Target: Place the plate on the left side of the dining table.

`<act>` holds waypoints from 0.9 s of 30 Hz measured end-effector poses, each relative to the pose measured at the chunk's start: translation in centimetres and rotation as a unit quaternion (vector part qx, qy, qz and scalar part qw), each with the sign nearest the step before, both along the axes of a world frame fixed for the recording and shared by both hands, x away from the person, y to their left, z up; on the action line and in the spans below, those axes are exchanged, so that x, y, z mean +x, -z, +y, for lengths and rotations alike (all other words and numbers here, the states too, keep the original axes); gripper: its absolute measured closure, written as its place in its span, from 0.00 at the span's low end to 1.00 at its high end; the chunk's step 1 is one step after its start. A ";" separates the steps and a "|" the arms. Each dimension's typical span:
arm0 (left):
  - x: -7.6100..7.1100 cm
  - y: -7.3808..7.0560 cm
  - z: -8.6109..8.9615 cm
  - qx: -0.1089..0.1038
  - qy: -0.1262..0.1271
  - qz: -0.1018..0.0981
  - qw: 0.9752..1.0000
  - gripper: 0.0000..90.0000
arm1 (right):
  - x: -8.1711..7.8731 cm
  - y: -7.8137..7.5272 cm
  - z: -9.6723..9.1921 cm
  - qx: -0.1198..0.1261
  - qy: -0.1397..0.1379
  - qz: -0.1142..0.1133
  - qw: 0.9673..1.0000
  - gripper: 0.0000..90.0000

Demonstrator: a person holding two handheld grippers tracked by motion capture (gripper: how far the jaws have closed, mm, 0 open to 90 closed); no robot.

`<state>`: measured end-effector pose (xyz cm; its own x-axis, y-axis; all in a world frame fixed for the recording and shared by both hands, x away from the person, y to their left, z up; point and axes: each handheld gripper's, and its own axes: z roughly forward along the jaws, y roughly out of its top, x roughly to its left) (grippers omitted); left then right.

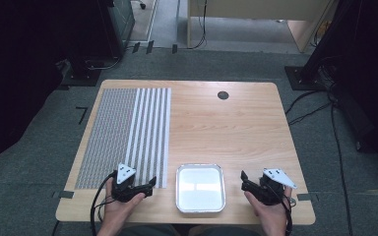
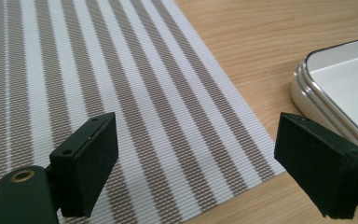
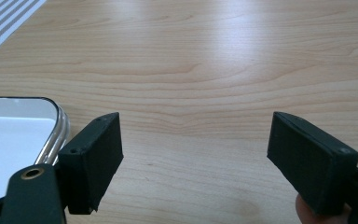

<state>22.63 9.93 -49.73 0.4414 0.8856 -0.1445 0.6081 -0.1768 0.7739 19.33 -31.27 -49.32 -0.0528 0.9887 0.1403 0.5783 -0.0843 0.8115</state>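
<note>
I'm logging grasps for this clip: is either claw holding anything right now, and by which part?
Nothing is held. The left claw stands open over the striped mat, and the right claw stands open over bare table, beside the tray.

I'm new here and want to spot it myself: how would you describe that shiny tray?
Start at the wooden table and look along its near edge, between the two hand-held grippers. The tray sits there, right of the striped mat. It is the only metallic, rounded-corner thing, with a white inside.
</note>
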 end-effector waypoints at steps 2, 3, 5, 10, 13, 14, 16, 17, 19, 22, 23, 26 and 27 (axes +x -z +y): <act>-0.1 0.0 -0.6 0.001 0.005 0.000 1.000 0.15 | 0.0 -0.1 0.3 -0.001 -0.004 -0.003 1.000 0.20; -0.1 0.0 -0.8 0.001 0.007 0.000 1.000 0.15 | 0.0 -0.1 0.4 0.001 -0.004 -0.003 1.000 0.20; -0.1 0.0 -1.4 0.005 0.011 -0.001 1.000 0.15 | -0.1 -0.2 0.6 0.002 -0.006 -0.004 1.000 0.20; -0.2 0.0 -2.6 0.006 0.014 0.002 1.000 0.16 | 0.0 -0.2 1.0 0.013 -0.015 0.001 1.000 0.21; -0.2 0.1 -3.4 0.007 0.017 0.005 1.000 0.16 | 0.0 -0.2 1.3 0.011 -0.016 -0.001 1.000 0.22; -0.2 0.0 -3.6 0.003 0.019 0.007 1.000 0.16 | 0.0 -0.2 1.4 0.010 -0.018 -0.003 1.000 0.24; -0.2 0.0 -4.0 0.002 0.022 0.007 1.000 0.16 | 0.0 -0.3 1.6 0.010 -0.025 -0.004 1.000 0.29; -0.2 0.0 -4.2 0.002 0.023 0.007 1.000 0.16 | -0.1 -0.3 1.7 0.008 -0.029 -0.005 1.000 0.31; -0.1 -0.1 -4.6 0.000 0.021 0.005 1.000 0.17 | -0.1 -0.3 2.0 0.006 -0.033 -0.006 0.999 0.34; 0.0 -0.4 -5.0 0.001 0.016 0.003 1.000 0.20 | -0.3 -0.3 2.4 0.008 -0.036 -0.012 0.999 0.40; 0.0 -0.6 -5.2 0.000 0.015 0.002 1.000 0.21 | -0.3 -0.4 2.5 0.009 -0.037 -0.013 0.999 0.42; 0.1 -0.9 -5.7 -0.008 0.015 0.002 1.000 0.22 | -0.4 -0.4 3.0 0.013 -0.044 -0.012 0.999 0.46; 0.1 -1.0 -5.9 -0.008 0.016 0.003 1.000 0.23 | -0.4 -0.4 3.2 0.011 -0.047 -0.013 0.999 0.47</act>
